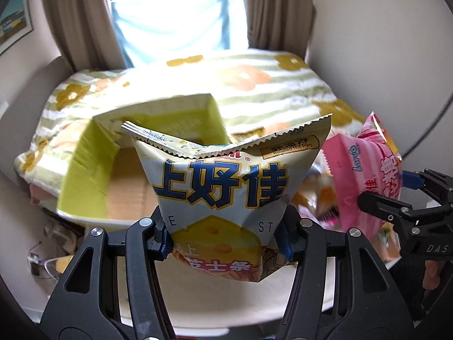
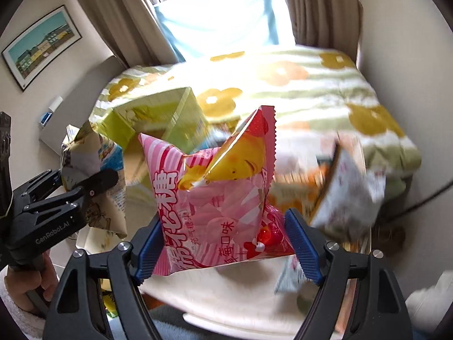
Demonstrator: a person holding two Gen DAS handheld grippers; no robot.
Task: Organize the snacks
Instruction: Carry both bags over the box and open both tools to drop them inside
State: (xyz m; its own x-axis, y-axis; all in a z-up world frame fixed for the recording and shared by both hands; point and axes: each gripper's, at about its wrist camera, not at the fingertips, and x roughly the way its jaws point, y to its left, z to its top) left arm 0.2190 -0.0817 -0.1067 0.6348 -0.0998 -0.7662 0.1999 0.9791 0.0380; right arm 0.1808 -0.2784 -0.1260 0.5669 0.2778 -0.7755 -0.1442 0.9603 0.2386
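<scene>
Blue pads (image 1: 164, 238) of the left gripper (image 1: 223, 238) pinch the lower part of a white-and-yellow cheese-stick bag (image 1: 226, 187), held up clear of the table; the right gripper (image 2: 226, 246) likewise clamps a pink marshmallow bag (image 2: 215, 198) between its pads. Beyond both stands an open cardboard box (image 1: 85, 170) with green inner walls, before a flowered blanket (image 1: 254, 85). More snacks (image 2: 339, 192) lie blurred to the right. Both bags seem mid-carry; next, each needs lowering into the box before release.
</scene>
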